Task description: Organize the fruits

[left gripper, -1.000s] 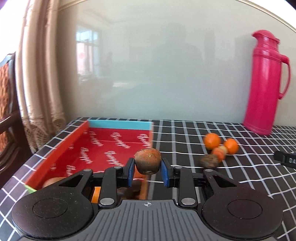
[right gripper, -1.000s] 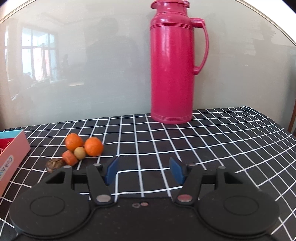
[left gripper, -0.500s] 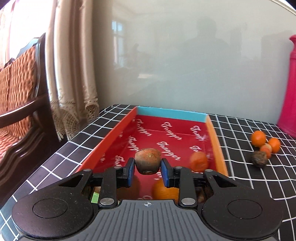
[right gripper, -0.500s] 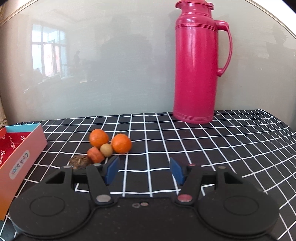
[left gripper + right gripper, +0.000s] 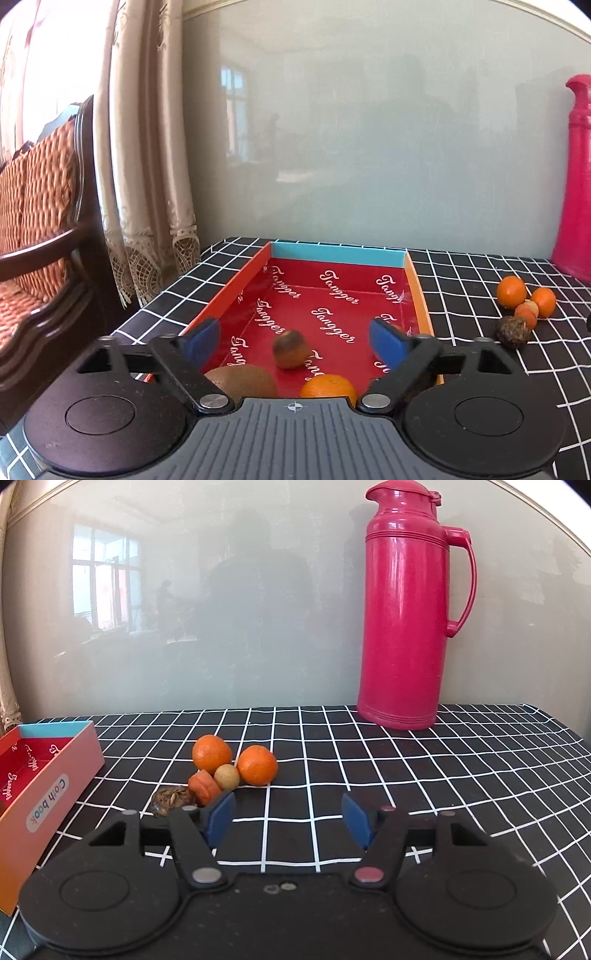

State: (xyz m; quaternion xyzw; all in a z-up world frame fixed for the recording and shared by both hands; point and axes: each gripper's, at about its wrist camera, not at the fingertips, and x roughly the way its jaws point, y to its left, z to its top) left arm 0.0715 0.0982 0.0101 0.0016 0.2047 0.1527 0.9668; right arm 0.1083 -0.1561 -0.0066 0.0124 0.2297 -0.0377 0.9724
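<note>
The left claw (image 5: 293, 341) hangs over the near end of the box (image 5: 334, 254), its blue pads spreading and touching nothing. Between them, blurred, a dull brown-orange fruit (image 5: 290, 349) is free of the pads over the box's red glossy floor, which is printed with white script. Also in the box, at its near end, are a fuzzy brown kiwi (image 5: 242, 380) and a pebbled orange (image 5: 328, 386). The box is shallow card, with a teal far wall and orange side walls, near the table's left edge.

The right claw (image 5: 288, 819) is released too, its jaws widening over bare cloth. The table (image 5: 443, 775) wears a black cloth with a white grid. Only this view shows the whole pink flask (image 5: 402, 627), smooth plastic with a loop handle, at the table's far edge, and the box's outer side with its label. Just beyond the left pad sit two round mandarins (image 5: 212, 754), a small pale ball (image 5: 226, 776), a squat orange piece (image 5: 203, 786) and a rough brown husk (image 5: 173, 799), clustered and touching.
</note>
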